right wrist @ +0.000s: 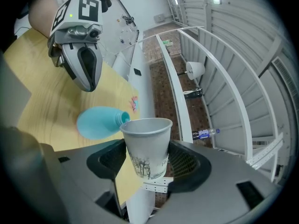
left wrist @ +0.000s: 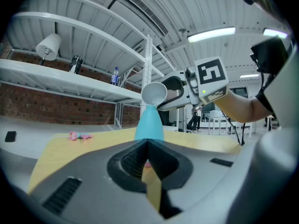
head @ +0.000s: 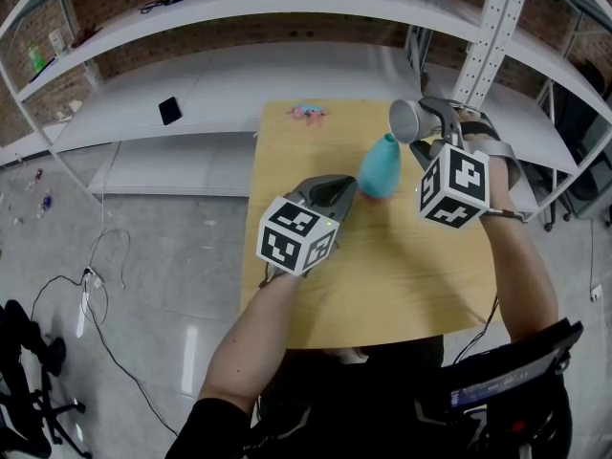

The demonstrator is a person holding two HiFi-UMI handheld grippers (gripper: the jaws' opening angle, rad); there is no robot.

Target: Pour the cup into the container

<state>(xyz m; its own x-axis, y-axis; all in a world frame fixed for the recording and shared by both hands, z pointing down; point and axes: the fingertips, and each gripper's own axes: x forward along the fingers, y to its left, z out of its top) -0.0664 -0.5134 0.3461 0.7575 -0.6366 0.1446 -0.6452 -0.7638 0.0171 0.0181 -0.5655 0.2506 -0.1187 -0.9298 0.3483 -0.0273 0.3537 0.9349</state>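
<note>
A teal narrow-necked container (head: 380,166) stands on the wooden table (head: 402,275). My right gripper (head: 427,125) is shut on a white paper cup (head: 405,120) and holds it tipped, with the rim at the container's mouth. In the right gripper view the cup (right wrist: 146,145) sits between the jaws of the right gripper (right wrist: 147,157), with the container (right wrist: 97,122) just beyond. My left gripper (head: 344,188) is shut and empty, close to the container's left side. In the left gripper view the shut left gripper (left wrist: 147,146) points at the container (left wrist: 149,123), with the cup (left wrist: 154,93) on top.
A small pink object (head: 308,112) lies at the table's far edge. White curved shelves (head: 220,75) run behind the table, with a dark phone (head: 169,110) on one. A perforated metal post (head: 488,36) rises at the right. Cables lie on the floor (head: 96,285) to the left.
</note>
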